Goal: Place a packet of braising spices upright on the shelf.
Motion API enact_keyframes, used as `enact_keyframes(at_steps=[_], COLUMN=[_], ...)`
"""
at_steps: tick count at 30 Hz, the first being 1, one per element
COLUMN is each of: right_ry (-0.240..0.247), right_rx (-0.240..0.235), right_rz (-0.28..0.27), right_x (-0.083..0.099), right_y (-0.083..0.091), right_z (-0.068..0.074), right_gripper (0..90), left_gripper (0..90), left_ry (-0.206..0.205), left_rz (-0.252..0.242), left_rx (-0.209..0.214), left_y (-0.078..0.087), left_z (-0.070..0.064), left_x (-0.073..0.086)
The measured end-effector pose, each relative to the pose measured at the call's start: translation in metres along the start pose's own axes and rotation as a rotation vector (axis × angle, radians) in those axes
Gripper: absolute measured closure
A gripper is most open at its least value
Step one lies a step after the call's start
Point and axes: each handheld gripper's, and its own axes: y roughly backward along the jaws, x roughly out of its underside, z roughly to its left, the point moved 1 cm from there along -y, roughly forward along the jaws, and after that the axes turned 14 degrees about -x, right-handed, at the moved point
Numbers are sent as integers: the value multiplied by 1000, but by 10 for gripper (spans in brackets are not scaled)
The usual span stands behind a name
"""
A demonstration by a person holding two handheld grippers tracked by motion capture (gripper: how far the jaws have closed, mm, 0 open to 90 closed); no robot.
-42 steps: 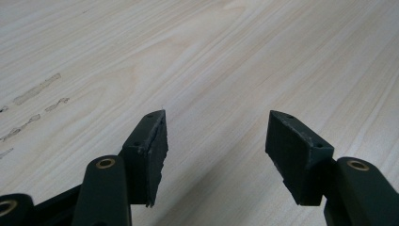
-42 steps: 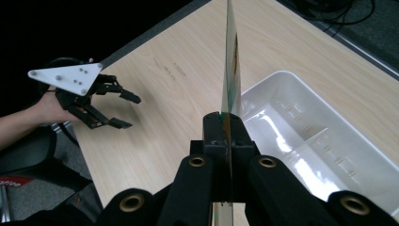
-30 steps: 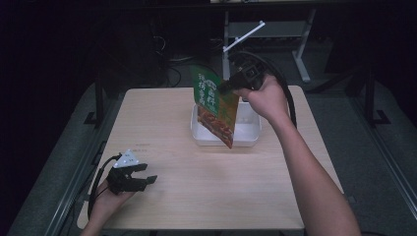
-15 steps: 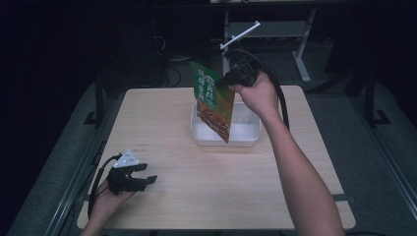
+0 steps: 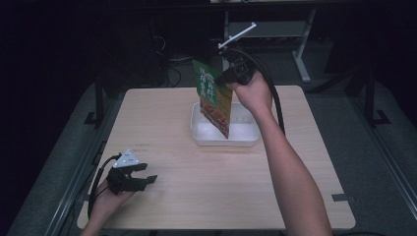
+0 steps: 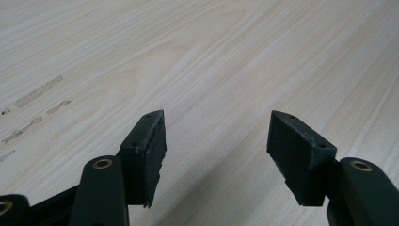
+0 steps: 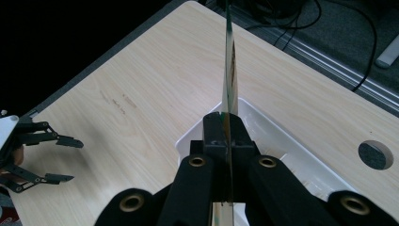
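Observation:
A green and orange snack packet (image 5: 213, 98) hangs upright over the white tray (image 5: 201, 135), tilted, its lower corner down inside the tray. My right gripper (image 5: 227, 77) is shut on the packet's upper right edge; in the right gripper view the packet (image 7: 229, 61) stands edge-on between the closed jaws. My left gripper (image 5: 143, 178) rests open near the table's front left corner, on bare wood with nothing between its fingers (image 6: 146, 150). The same gripper (image 7: 63, 157) appears far left in the right gripper view.
The light wooden table (image 5: 206, 196) has dark floor around it. A metal stand with a white bar (image 5: 237, 35) and cables lie behind the far edge. A round cable hole (image 7: 375, 155) is set in the table near the tray.
The right hand has lifted the packet a little higher and drawn it slightly away from me, over the tray. The left gripper has stayed still.

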Motion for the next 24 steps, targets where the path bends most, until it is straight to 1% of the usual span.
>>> enact_keyframes(at_steps=[9, 14, 24], right_ry=[-8, -3, 0], right_rx=[11, 23, 45], right_rz=[-10, -13, -1], right_x=[-3, -4, -4], right_y=[-8, -14, -23], right_z=[-3, -4, -7], right_gripper=[900, 900, 900], left_gripper=[376, 375, 374], left_ry=[-3, -2, 0], left_rz=[-2, -3, -6], left_rx=[0, 0, 0], left_y=[0, 0, 1], left_z=[0, 0, 0], left_x=[0, 0, 0])
